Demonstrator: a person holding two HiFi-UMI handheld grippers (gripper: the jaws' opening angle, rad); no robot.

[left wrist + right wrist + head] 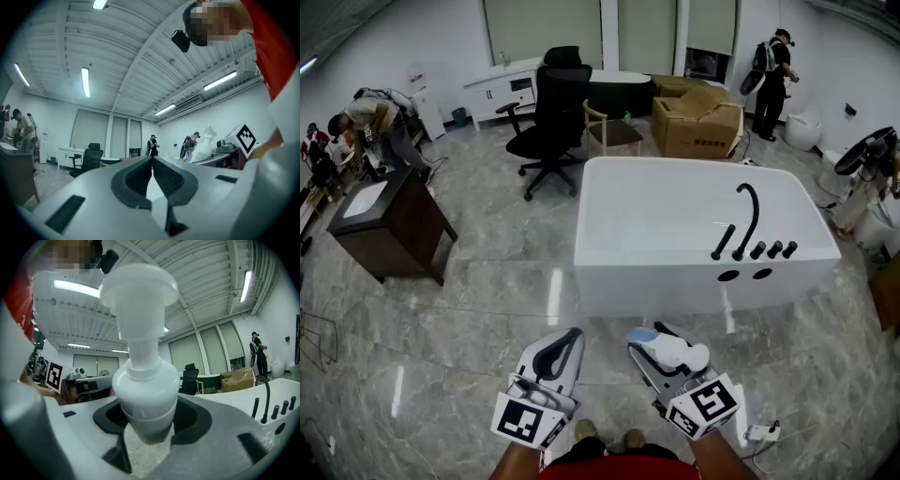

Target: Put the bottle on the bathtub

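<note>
White bottle (140,380) clamped in right claw (145,423), near bathtub (675,281); left claw (151,163) pinched together, empty.

The bathtub (675,234) is plain glossy white; its tap (748,214) and knobs (773,249) are black. The bottle (673,351) is white, with pale blue at one end. The left gripper (572,336) and the right gripper (645,345) are light grey with black lining on the jaws, and each bears a cube (528,422) patterned in black-and-white squares. The floor (469,309) is grey, veined like marble. The office chair (551,112) is black, the cardboard boxes (698,122) are brown, and the cabinet (389,230) is dark brown with a white top.
</note>
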